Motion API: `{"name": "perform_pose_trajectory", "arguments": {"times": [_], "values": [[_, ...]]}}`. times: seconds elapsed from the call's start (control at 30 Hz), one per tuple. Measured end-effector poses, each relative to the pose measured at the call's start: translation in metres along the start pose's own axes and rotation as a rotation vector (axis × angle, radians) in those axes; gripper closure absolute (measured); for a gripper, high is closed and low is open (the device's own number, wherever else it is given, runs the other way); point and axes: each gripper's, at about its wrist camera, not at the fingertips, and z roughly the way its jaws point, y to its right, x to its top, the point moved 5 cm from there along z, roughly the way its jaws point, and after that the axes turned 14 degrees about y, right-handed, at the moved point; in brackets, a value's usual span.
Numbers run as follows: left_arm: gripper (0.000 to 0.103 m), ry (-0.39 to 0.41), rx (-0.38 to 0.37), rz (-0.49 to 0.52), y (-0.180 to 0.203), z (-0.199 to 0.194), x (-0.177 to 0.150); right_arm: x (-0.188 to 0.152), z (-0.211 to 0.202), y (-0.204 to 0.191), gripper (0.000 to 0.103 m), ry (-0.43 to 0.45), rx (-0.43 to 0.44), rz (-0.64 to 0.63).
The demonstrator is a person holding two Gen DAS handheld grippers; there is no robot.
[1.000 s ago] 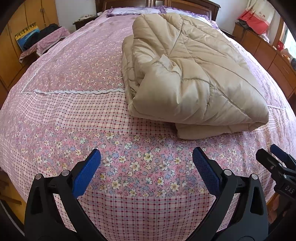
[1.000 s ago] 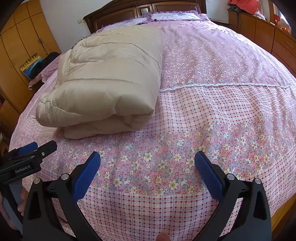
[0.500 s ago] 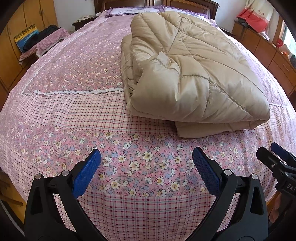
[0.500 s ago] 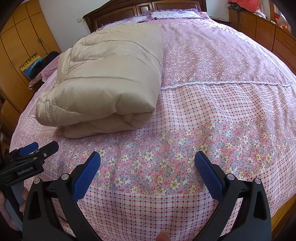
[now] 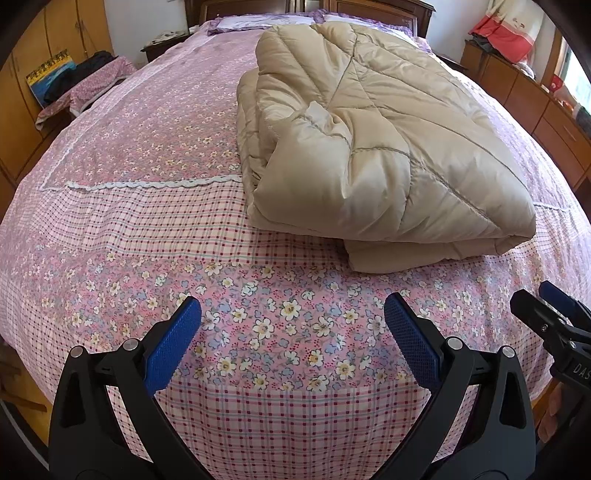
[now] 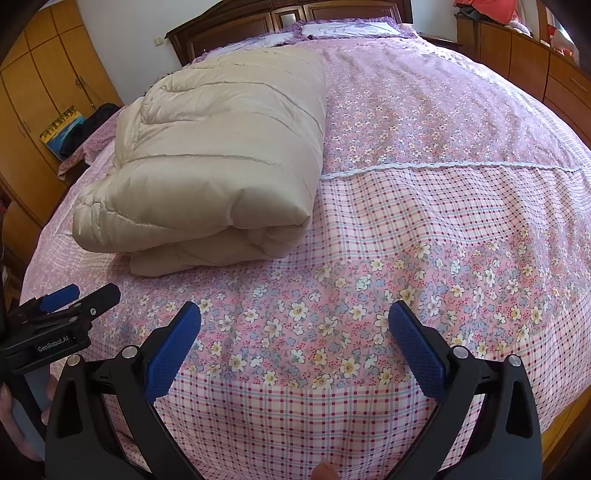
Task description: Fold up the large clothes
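Note:
A beige quilted puffy garment [image 5: 376, 147] lies folded into a thick bundle on the pink floral bed [image 5: 147, 229]. It also shows in the right wrist view [image 6: 221, 158], left of centre. My left gripper [image 5: 291, 328] is open and empty, over the bed's near edge, short of the bundle. My right gripper [image 6: 293, 332] is open and empty, over the near edge, to the right of the bundle. Each gripper appears in the other's view: the right gripper [image 5: 554, 317] at the right edge, the left gripper [image 6: 74, 299] at the left edge.
A dark wooden headboard [image 6: 288, 18] and pillows [image 6: 343, 29] are at the far end. Wooden wardrobes [image 6: 40, 122] stand on the left, with clothes and a picture on a stand [image 5: 81, 85]. A wooden dresser [image 5: 517, 85] runs along the right.
Both grippers have moved slightly forward toward the bed; the bundle looks a little nearer. Both stay open and the garment has not moved.

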Motion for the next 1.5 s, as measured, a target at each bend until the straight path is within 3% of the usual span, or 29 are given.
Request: {"name": "perform_pose_trajectory", "arguments": {"times": [1.5], "values": [[0.004, -0.003, -0.002, -0.002, 0.0029, -0.0015, -0.0014, 0.0006, -0.0049, -0.0017, 0.006, 0.006, 0.003, 0.002]]}}
